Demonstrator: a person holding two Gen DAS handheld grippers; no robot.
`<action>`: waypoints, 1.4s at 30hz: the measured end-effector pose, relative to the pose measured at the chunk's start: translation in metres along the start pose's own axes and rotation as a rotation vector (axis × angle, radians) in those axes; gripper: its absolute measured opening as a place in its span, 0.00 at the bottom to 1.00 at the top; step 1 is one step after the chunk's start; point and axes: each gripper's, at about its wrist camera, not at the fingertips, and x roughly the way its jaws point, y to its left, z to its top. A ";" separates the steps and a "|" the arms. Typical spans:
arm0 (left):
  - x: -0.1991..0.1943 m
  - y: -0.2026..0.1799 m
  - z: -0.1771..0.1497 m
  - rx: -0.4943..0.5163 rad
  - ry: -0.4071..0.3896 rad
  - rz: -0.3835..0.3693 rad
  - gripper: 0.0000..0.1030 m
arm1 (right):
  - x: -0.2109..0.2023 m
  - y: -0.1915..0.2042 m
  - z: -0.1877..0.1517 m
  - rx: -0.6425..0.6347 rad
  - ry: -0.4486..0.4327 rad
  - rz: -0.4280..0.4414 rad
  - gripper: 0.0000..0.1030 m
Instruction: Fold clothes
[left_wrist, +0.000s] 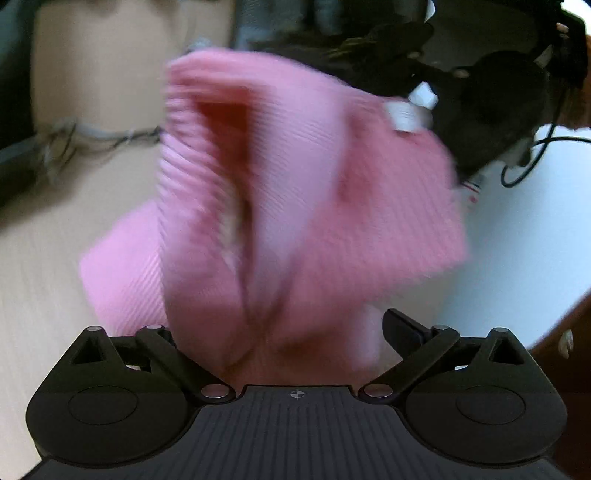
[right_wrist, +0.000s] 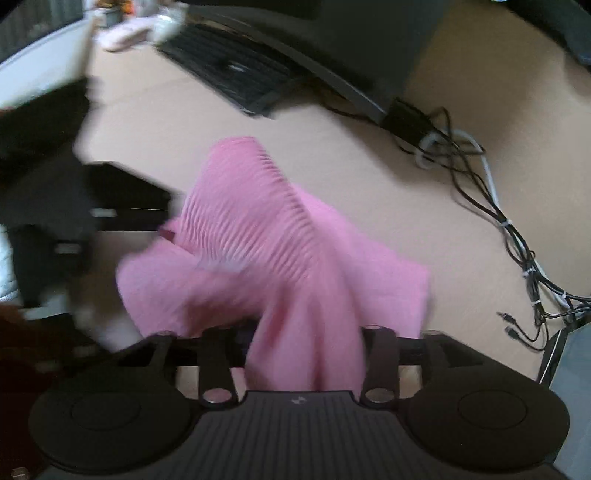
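A pink ribbed knit garment hangs bunched above the beige table, blurred by motion. In the left wrist view it falls between and over my left gripper. Those jaws stand wide, and only the right finger shows. The garment's upper edge reaches my right gripper, whose white pads sit at its corner. In the right wrist view the garment runs through the gap of my right gripper and hides the fingertips. The jaws stand apart. My left gripper is a dark blur to the left.
A black keyboard and a dark monitor base lie at the back of the table. A bundle of cables runs along the right side. A white surface adjoins the table on the right.
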 end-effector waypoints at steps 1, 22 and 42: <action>0.001 0.007 -0.001 -0.056 -0.005 0.006 0.98 | 0.010 -0.005 0.001 0.003 -0.004 -0.021 0.70; 0.004 0.100 0.051 -0.394 0.026 0.222 0.82 | -0.030 -0.036 -0.055 0.458 -0.213 -0.173 0.66; -0.050 0.099 0.092 -0.050 -0.010 0.200 0.94 | 0.059 -0.074 -0.007 0.582 -0.187 -0.329 0.51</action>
